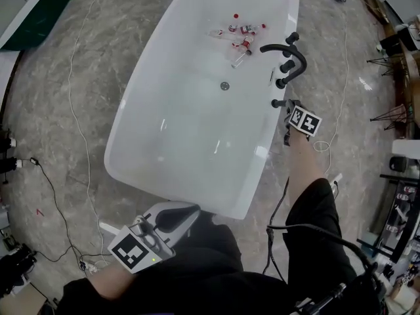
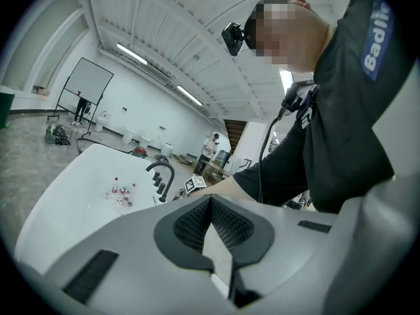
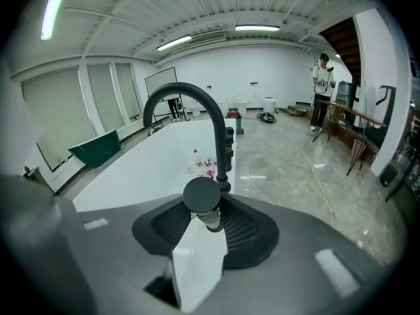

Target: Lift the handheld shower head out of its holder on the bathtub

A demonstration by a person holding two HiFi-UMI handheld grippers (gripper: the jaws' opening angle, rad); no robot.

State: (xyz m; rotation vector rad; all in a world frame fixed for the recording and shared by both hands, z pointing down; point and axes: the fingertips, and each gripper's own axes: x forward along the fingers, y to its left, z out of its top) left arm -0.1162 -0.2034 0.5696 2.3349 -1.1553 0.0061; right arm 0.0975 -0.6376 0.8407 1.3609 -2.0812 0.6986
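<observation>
The handheld shower head (image 1: 277,103) is black with a round cap and stands in its holder on the white bathtub's (image 1: 138,143) right rim, beside the curved black faucet (image 1: 292,54). In the right gripper view the shower head (image 3: 201,197) fills the tip of my right gripper (image 3: 209,212). The jaws are shut on its ribbed neck, and the faucet (image 3: 197,100) rises just behind. My right gripper (image 1: 286,110) reaches it from the near side. My left gripper (image 1: 184,212) hovers by the tub's near end. In its own view the left gripper (image 2: 210,199) is shut and holds nothing.
Several small red-capped bottles (image 1: 239,35) lie in the tub near the drain (image 1: 225,85). Black knobs (image 1: 287,66) line the rim by the faucet. Cables (image 1: 75,130) run over the marble floor. Tripods and gear (image 1: 394,64) stand at the right. A person (image 3: 323,84) stands far off.
</observation>
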